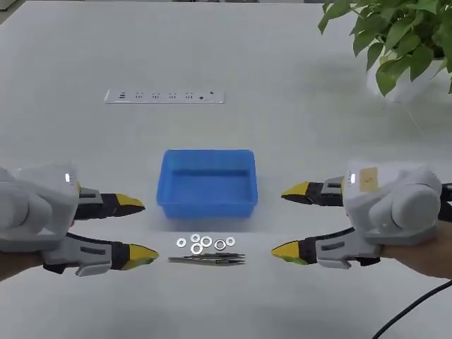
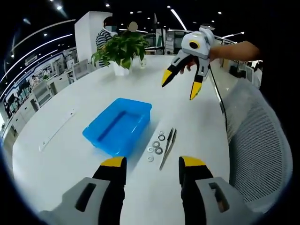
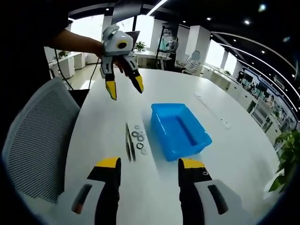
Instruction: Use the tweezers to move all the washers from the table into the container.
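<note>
Several small metal washers (image 1: 205, 243) lie in a cluster on the white table, just in front of the blue container (image 1: 207, 182). Steel tweezers (image 1: 207, 259) rest flat right below them. My left gripper (image 1: 138, 229) hovers open to the left of the washers, nothing between its yellow-tipped fingers. My right gripper (image 1: 291, 220) hovers open to their right, also holding nothing. The washers (image 2: 156, 145), tweezers (image 2: 167, 147) and container (image 2: 118, 125) lie ahead of the left gripper (image 2: 152, 164), with the right gripper (image 2: 181, 87) beyond. Ahead of the right gripper (image 3: 146, 165) lie the washers (image 3: 139, 139), tweezers (image 3: 130, 148) and container (image 3: 179, 129), the left gripper (image 3: 124, 86) beyond.
A white power strip (image 1: 164, 96) lies on the table behind the container. A potted green plant (image 1: 395, 42) stands at the far right corner. A black cable (image 1: 409, 311) runs from the right gripper. A mesh chair (image 3: 35, 140) stands by the table's near edge.
</note>
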Motion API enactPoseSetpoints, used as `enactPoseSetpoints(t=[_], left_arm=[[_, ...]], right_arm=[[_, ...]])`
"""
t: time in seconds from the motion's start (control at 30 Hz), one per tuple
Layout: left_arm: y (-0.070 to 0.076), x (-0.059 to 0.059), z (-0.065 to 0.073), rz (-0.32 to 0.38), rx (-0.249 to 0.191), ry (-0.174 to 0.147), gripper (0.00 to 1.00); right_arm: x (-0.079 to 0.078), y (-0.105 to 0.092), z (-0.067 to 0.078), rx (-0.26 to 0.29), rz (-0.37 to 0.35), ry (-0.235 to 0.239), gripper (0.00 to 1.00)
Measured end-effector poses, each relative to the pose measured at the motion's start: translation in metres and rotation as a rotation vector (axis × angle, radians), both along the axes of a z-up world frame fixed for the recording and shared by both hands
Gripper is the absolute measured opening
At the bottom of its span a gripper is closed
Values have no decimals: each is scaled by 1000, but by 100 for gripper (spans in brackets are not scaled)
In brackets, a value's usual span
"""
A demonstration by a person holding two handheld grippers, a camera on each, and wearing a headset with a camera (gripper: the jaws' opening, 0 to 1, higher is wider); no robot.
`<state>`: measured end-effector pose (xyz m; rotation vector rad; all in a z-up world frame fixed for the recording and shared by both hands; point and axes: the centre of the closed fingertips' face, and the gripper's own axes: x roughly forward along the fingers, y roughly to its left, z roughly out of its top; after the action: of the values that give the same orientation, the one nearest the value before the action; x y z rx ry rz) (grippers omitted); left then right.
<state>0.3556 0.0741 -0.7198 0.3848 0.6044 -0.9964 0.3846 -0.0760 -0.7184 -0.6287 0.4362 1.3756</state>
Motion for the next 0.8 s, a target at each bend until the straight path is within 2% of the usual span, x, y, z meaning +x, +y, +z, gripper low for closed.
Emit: enactPoseSetpoints(t=[0.2, 0.37, 0.8], left_arm=[[-7, -4, -13, -49, 26, 35, 43], [-10, -6, -21, -90, 51, 47, 35], [-21, -7, -41, -167, 90, 89, 24]], right_arm=[[-5, 8, -11, -35, 65, 10, 42], [-9, 14, -21, -76, 132, -3, 36], [-16, 34, -44, -114, 201, 48, 28]])
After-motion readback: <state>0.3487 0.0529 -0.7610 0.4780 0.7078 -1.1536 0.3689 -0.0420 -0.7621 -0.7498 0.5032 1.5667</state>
